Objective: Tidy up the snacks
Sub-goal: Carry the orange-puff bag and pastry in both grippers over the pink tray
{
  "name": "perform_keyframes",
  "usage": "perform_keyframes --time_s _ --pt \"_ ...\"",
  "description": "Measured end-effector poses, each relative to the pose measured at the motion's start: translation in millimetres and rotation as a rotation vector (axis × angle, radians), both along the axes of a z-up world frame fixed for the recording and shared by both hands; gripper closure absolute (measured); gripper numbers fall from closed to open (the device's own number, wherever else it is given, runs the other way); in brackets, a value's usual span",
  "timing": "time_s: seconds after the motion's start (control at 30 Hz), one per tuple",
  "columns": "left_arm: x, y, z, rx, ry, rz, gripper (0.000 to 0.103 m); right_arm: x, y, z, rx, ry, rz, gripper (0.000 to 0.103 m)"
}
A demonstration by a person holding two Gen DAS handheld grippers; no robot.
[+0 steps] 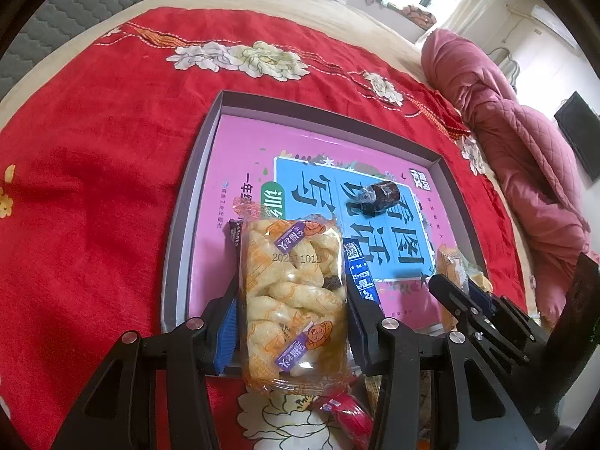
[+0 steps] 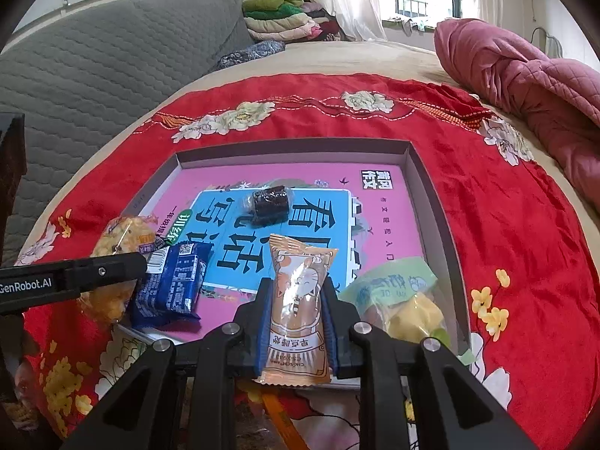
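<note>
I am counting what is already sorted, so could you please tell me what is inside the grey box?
Inside the grey box lie a pink book, a dark wrapped snack, a blue packet and a green packet. The box floor under the book is hidden.

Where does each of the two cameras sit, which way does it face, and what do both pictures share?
Left wrist: on the left gripper, looking forward and down along its fingers, closed on a twisted pastry pack, over the tray; the right gripper shows at right.
Right wrist: on the right gripper, facing the same way, closed on an orange cat-print packet; the left gripper enters from the left.
Shared: tray, dark wrapped snack, blue packet, red floral cloth.
</note>
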State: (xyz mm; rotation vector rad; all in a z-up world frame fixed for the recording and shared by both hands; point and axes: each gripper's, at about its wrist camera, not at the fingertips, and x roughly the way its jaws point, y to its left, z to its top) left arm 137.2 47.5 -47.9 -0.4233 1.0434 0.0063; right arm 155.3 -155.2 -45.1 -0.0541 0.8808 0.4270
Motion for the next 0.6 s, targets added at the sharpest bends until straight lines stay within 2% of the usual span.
perform_keyframes --time_s 0.6 --pt "0.7 0.6 -1.6 -0.010 0.008 0.006 0.052 -1.1 3.6 -3.2 0.003 0.009 0.014 0.078"
